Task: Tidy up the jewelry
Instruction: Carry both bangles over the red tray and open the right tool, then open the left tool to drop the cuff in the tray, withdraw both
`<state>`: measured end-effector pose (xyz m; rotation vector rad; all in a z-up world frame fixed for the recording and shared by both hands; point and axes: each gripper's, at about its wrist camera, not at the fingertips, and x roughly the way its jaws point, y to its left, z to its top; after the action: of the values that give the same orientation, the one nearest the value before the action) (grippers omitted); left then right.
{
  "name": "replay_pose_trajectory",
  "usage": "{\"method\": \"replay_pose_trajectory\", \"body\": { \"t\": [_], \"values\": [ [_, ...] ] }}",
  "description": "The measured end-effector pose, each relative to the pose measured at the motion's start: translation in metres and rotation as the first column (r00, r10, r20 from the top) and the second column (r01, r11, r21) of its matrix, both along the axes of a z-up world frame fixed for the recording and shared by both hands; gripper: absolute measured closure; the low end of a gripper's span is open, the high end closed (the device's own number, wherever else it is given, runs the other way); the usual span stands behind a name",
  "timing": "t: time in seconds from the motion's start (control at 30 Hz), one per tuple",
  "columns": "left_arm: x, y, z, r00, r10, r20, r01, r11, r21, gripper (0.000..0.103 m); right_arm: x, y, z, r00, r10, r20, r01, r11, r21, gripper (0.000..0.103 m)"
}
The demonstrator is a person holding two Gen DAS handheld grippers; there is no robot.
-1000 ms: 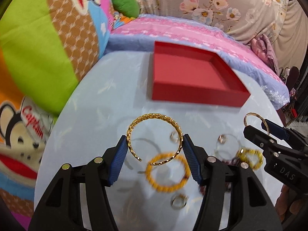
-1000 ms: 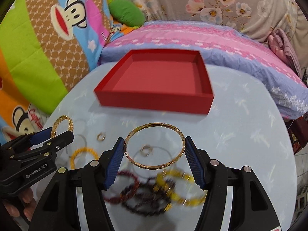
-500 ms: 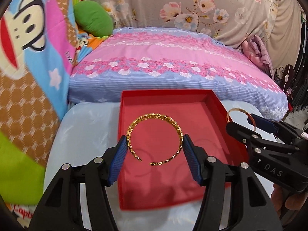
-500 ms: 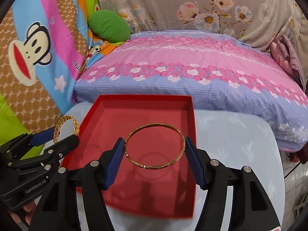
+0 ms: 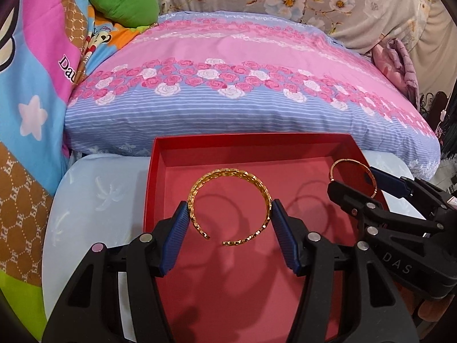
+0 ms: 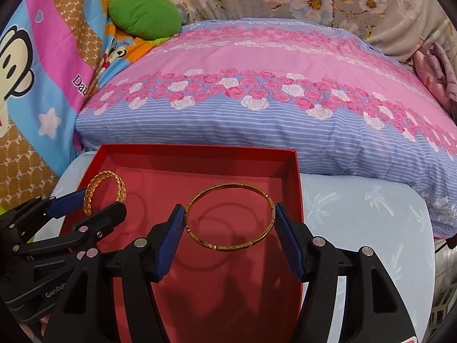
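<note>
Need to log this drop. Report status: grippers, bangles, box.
Left gripper shut on open braided cuff. Right gripper shut on thin closed bangle. Both held above red box; box floor bare, nothing in the way.

Home bedroom: striped rose pillow [image 5: 245, 97], cartoon monkey blanket [image 6: 31, 65], floral bedsheet [image 5: 314, 3] behind the table's far edge.

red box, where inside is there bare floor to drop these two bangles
The red box floor is bare throughout: free along the far wall, the left wall, and in the middle under the open gold cuff in the left gripper. The right side is crowded, where the right gripper holds the thin gold bangle.
</note>
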<state>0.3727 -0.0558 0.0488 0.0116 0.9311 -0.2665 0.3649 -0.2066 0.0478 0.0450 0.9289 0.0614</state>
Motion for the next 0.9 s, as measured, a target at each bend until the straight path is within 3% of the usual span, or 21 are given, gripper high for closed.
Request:
{"method": "replay_pose_trajectory", "body": {
  "t": [0.23, 0.5, 0.9],
  "values": [
    [0.007, 0.003, -0.001, 1.000, 0.029, 0.004, -0.029, 0.999, 0.018, 0.043, 0.002, -0.001, 0.002, 1.000, -0.009, 0.013, 0.009, 1.000, -0.013, 0.034],
    [-0.003, 0.005, 0.007, 0.999, 0.033, 0.011, -0.033, 0.999, 0.018, 0.042, -0.011, 0.003, 0.013, 0.999, 0.003, 0.038, -0.002, 1.000, -0.030, 0.034],
    [-0.085, 0.017, 0.049, 0.996, 0.024, 0.085, -0.024, 1.000, -0.004, 0.042, -0.102, 0.011, 0.054, 0.992, 0.023, 0.122, -0.020, 0.999, -0.025, 0.031]
  ]
}}
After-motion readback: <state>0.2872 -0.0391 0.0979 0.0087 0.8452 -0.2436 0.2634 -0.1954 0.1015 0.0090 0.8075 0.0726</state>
